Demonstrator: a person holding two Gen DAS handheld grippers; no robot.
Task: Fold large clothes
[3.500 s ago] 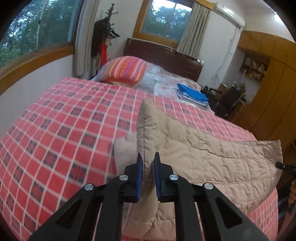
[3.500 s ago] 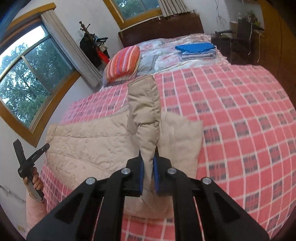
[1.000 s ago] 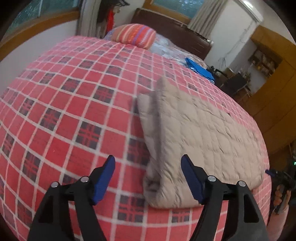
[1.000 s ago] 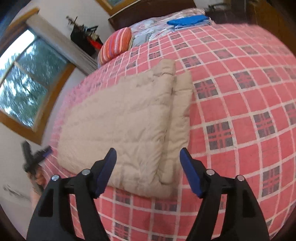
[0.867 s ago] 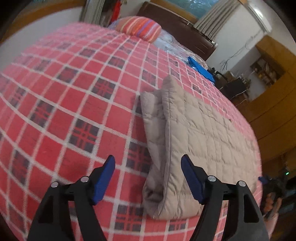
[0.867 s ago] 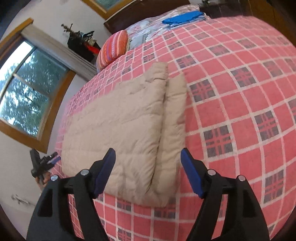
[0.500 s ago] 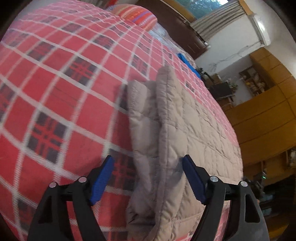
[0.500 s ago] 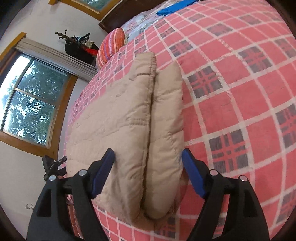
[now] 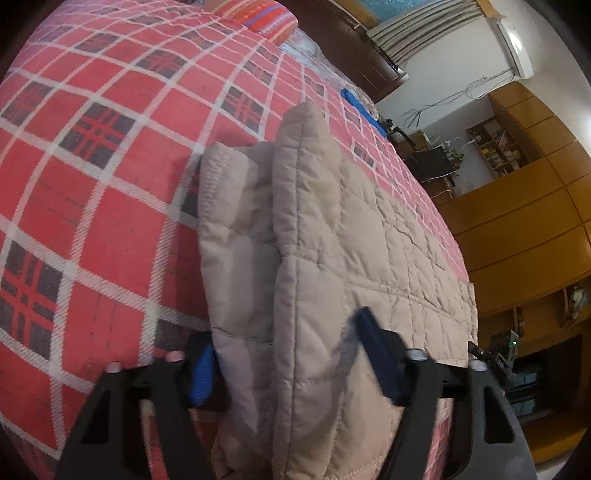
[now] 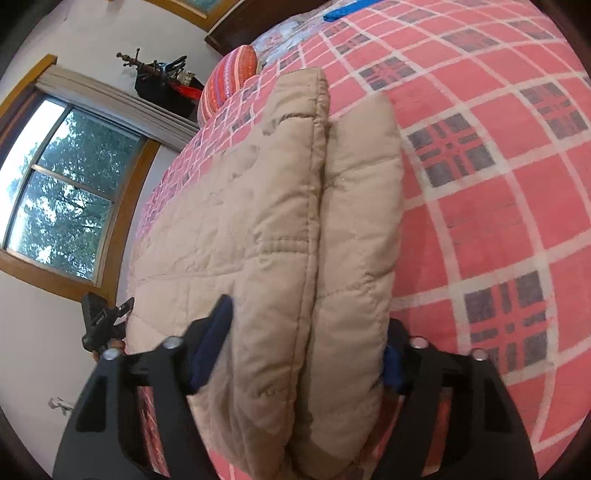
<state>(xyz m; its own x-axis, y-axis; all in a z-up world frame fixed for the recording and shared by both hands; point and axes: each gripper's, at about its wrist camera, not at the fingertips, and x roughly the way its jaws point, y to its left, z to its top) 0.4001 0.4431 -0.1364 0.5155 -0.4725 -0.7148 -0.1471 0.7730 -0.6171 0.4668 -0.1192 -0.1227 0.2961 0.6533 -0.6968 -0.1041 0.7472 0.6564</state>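
Note:
A beige quilted garment (image 9: 332,229) lies folded in a long thick band on the red plaid bed cover (image 9: 110,166). My left gripper (image 9: 291,363) is open, and its blue-padded fingers straddle the doubled layers at one end. In the right wrist view the same garment (image 10: 258,221) runs away from my right gripper (image 10: 301,356), which is open and straddles the opposite end, one finger on each side of the stack. The fingertips are partly hidden behind the fabric.
A striped pillow (image 9: 264,18) and folded blue clothes (image 9: 360,107) lie toward the head of the bed. Wooden wardrobes (image 9: 517,229) stand past the bed's far side. A window (image 10: 62,206) and a coat rack (image 10: 162,77) line the other wall.
Both grippers, shut on the raised garment 3.5 s ago, let it go. Over the last second they came down, open, until their fingers straddle its two ends.

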